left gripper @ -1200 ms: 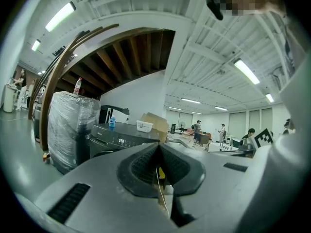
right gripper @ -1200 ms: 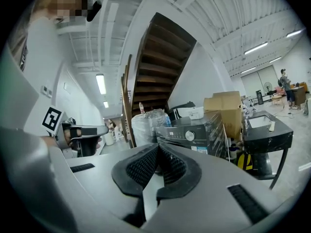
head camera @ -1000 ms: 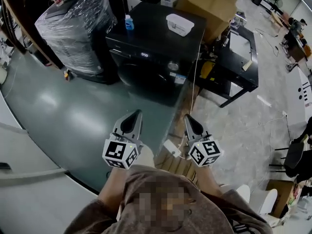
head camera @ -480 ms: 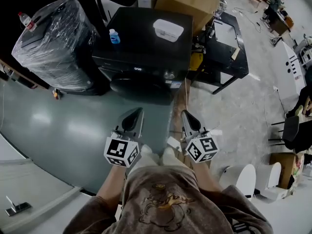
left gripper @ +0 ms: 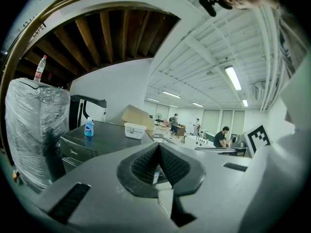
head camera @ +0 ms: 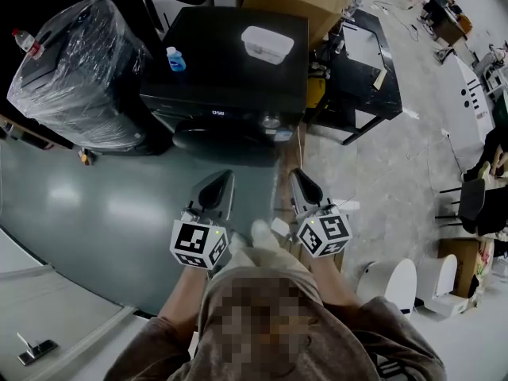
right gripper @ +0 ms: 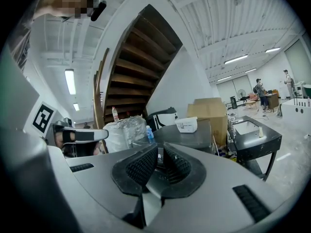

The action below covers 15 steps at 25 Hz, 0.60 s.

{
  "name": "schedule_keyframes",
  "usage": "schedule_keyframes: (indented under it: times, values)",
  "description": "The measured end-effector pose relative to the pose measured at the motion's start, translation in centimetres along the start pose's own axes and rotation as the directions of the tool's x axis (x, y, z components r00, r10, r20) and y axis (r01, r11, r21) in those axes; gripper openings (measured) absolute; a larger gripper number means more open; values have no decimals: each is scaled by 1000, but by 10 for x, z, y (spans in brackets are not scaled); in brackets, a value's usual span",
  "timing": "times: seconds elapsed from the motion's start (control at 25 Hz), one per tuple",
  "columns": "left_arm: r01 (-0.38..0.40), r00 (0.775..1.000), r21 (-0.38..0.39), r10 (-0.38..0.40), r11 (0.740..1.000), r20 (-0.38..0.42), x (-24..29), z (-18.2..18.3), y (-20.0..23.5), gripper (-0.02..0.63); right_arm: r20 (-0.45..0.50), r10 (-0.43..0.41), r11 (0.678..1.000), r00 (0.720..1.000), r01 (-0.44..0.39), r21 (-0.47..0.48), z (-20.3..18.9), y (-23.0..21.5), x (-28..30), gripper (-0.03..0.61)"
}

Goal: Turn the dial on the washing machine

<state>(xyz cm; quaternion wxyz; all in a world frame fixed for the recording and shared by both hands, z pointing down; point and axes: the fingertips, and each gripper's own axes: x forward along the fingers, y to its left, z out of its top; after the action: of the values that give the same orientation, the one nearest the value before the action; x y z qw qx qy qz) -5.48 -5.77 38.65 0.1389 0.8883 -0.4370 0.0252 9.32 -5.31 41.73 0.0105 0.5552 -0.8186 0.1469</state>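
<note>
Washing machine (head camera: pixel 230 62), black; dial (head camera: pixel 271 121) on front panel. On top: blue bottle (head camera: pixel 175 59), white box (head camera: pixel 267 44). L gripper (head camera: pixel 221 182), R gripper (head camera: pixel 298 182): jaws pressed together, empty, well apart from machine.

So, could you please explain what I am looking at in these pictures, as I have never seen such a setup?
No robot here: a person holds a two-jaw gripper in each hand. The head view comes from a camera on their head, looking down at the left gripper and right gripper; the marker cubes are part of them. The other two come from cameras riding on each gripper. Both have jaws together and hold nothing. Ahead stands a black washing machine, its dial on the front panel untouched; a blue bottle and a white container sit on top.
</note>
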Motion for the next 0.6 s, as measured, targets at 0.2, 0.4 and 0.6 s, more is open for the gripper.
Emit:
schedule_keyframes:
  times: [0.2, 0.4, 0.6]
  values:
    - [5, 1000, -3, -5, 1000, -3, 9, 0, 4, -8, -30, -14, 999, 999, 15, 28, -11, -10, 18, 107]
    - [9, 1000, -14, -9, 1000, -11, 18, -3, 12, -8, -67, -40, 998, 997, 42, 35, -24, -17, 42, 261]
    - [10, 1000, -21, -10, 1000, -19, 28, -8, 17, -8, -113, -60, 997, 992, 65, 38, -43, -31, 71, 262]
